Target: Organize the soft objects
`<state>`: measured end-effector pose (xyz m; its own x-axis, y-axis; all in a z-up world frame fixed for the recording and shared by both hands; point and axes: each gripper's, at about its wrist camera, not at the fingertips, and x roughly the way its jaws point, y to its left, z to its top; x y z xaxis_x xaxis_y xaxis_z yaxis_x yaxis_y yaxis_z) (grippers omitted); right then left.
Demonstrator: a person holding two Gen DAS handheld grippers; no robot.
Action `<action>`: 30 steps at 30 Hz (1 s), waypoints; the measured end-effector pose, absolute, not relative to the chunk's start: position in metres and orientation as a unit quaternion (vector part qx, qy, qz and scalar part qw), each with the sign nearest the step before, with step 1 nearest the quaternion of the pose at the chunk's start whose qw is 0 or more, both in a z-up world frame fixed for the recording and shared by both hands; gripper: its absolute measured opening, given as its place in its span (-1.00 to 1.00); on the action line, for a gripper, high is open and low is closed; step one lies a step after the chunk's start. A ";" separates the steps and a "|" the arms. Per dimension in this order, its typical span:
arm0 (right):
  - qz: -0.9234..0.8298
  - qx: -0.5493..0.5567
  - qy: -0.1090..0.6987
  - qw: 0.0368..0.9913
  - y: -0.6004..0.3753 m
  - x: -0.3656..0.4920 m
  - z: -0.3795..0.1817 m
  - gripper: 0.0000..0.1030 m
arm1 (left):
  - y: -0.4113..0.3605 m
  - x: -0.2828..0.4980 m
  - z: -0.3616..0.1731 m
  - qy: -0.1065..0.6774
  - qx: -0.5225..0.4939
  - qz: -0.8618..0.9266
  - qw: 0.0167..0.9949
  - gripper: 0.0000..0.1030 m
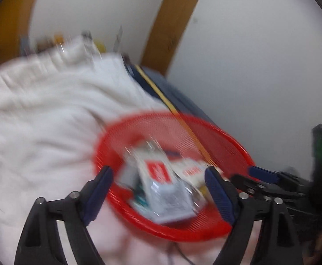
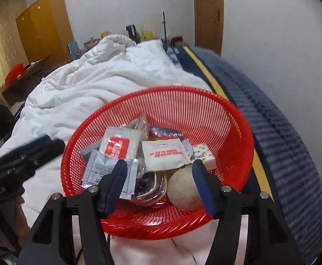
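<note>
On the left of the right wrist view the left gripper (image 2: 39,142) hangs beside the red basket (image 2: 161,227), over the white duvet (image 2: 94,77); in its own blurred view its jaws stand wide apart with nothing between them. The basket sits on the bed and holds the soft things: a grey sachet (image 2: 99,172), a red-labelled pack (image 2: 119,145), a white packet (image 2: 165,154) and a pale ball (image 2: 183,190). Above the basket's near side the right gripper (image 2: 158,165) is parted and empty, with the striped blue cover (image 2: 282,143) at far right.
</note>
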<state>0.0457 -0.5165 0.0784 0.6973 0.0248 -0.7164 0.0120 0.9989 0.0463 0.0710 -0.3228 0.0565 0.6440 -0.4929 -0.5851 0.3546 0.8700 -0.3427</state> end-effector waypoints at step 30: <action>0.021 -0.021 0.377 0.926 -0.507 0.032 0.101 0.49 | -0.340 0.059 0.046 0.346 0.042 -0.155 0.924 0.83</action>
<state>0.0322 -0.5074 0.1007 0.7141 0.0235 -0.6996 -0.0552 0.9982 -0.0228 0.0588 -0.3396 0.0465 0.7122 -0.2575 -0.6531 0.3151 0.9486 -0.0304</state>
